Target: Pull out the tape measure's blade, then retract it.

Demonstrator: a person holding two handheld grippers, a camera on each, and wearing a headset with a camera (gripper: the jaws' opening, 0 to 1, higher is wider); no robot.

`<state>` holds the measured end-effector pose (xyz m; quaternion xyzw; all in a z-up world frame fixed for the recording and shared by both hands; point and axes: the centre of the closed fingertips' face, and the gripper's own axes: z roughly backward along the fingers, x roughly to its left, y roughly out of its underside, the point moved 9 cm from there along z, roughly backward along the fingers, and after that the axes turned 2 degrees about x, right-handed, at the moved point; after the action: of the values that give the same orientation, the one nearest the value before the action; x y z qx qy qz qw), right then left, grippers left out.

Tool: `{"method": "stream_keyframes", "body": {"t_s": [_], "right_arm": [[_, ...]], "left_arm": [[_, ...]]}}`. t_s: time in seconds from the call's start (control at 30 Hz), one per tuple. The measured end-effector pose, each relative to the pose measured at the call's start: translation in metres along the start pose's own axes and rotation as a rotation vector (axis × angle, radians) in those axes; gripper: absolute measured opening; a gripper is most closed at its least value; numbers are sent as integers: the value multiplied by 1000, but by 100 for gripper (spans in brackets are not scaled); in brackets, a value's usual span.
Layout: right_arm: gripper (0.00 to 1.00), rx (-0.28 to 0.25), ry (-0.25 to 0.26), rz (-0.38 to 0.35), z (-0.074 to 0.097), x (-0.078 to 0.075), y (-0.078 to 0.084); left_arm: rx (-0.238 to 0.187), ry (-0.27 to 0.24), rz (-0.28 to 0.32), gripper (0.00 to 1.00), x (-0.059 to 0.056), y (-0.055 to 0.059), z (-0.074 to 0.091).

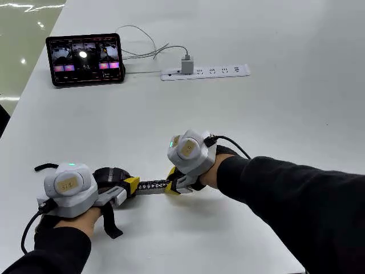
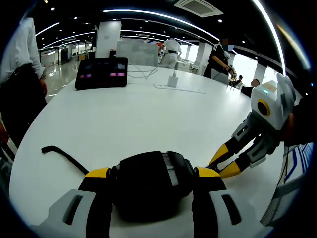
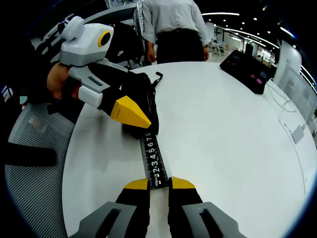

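Left tongs [image 2: 153, 173] clamp the rigid, probably weighty tape measure case [image 2: 148, 191] by its flanks, while right tongs [image 3: 159, 184] pinch the thin, springy, likely slippery blade [image 3: 151, 156] at its end.

We're in a big open-plan office hall here: a long white bench [image 1: 256, 103] carries a tablet [image 1: 85, 59] and a power strip [image 1: 208, 72] with a charger [image 1: 187, 64] plugged in, and a polished floor [image 1: 23, 34] gleams with reflected lamps beside it. Overhead, long light strips [image 2: 148, 12] and a ceiling vent [image 2: 200, 7] cross a dark ceiling. People [image 2: 172, 49] stand about further back, and a grey mesh chair [image 3: 34, 144] sits at the bench's edge.
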<state>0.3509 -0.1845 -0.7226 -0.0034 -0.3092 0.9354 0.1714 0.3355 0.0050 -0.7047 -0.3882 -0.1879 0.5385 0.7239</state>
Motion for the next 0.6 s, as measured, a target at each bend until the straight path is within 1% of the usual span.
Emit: {"method": "stream_keyframes", "body": {"t_s": [0.6], "right_arm": [[9,-5,0,-6,-2,1,-2]], "left_arm": [[1,0,-1,60,3,1,-3]]}}
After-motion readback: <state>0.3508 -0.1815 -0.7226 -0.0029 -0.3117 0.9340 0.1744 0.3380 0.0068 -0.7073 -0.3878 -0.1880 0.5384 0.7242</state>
